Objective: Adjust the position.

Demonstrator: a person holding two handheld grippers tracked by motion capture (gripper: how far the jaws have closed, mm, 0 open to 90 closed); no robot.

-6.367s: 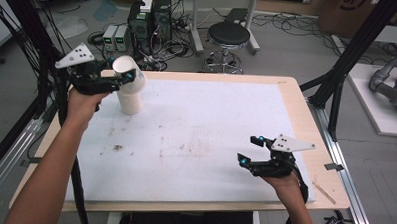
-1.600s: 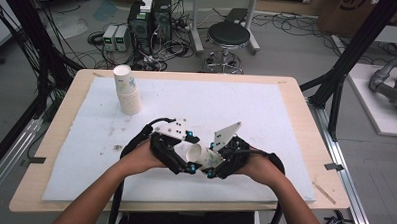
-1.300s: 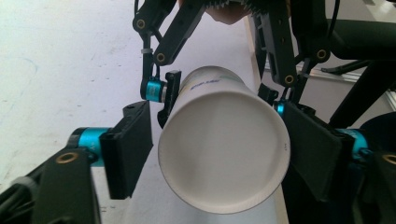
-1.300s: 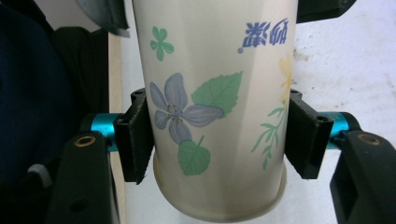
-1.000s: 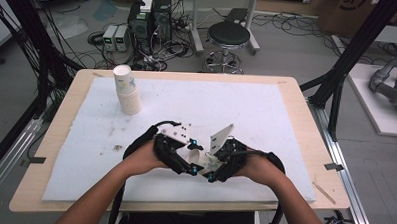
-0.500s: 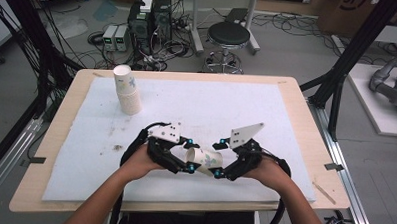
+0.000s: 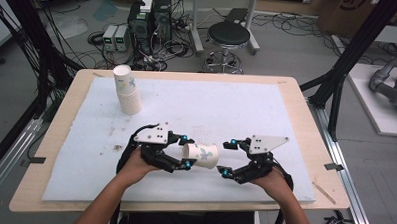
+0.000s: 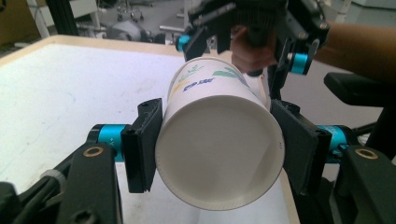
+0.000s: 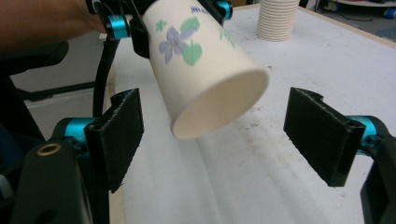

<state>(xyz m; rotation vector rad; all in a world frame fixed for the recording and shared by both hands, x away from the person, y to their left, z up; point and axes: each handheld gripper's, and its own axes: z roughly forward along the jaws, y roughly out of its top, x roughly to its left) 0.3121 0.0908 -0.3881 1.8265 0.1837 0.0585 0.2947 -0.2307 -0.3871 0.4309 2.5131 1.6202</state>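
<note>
A white paper cup (image 7: 201,155) with a flower print lies on its side just above the white pad, between my two hands. My left gripper (image 7: 185,152) is shut on it, and in the left gripper view both pads press the cup's (image 8: 210,93) sides. My right gripper (image 7: 226,158) stands open at the cup's other end. Its jaws have just been opening. In the right gripper view the cup's (image 9: 201,60) hollow end hangs between and a little ahead of the wide-apart pads (image 9: 116,135), touching neither.
A stack of paper cups (image 7: 127,89) stands on the white foam pad (image 7: 266,109) at the far left, also seen as a stack (image 9: 278,18) in the right gripper view. The pad covers a wooden table (image 7: 306,121). Black frame posts flank the table.
My right gripper has let go of the cup, opened wide and drawn off to the right. The left gripper keeps the cup and has shifted slightly left.
</note>
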